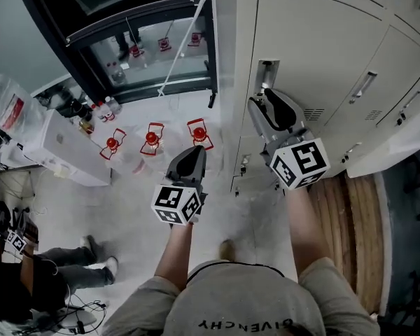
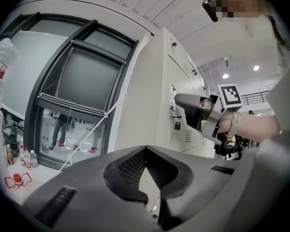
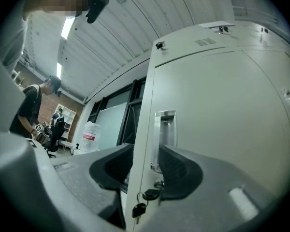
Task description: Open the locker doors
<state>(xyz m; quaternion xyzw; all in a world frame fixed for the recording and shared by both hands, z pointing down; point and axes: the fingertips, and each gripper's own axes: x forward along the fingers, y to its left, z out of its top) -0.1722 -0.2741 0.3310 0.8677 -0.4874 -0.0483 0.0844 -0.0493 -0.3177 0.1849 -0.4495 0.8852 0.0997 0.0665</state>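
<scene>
A tall off-white locker door (image 1: 315, 47) has a recessed metal handle (image 1: 267, 72) near its left edge, with keys (image 3: 144, 197) hanging in the lock below it. My right gripper (image 1: 269, 98) is raised at that handle and stands open. In the right gripper view the door's left edge (image 3: 146, 129) runs between the jaws of the right gripper (image 3: 144, 170), and the pads do not press on it. The handle (image 3: 165, 134) lies just beyond the right-hand jaw. My left gripper (image 1: 194, 152) hangs left of the locker, shut and empty, with its tips (image 2: 146, 151) together.
More locker doors with bar handles (image 1: 364, 86) run to the right. A black-framed window (image 1: 147, 40) is at the left beyond the locker. Red-topped items (image 1: 152, 140) stand on the floor, a white box (image 1: 63, 149) sits left, and a person (image 1: 49, 275) is at lower left.
</scene>
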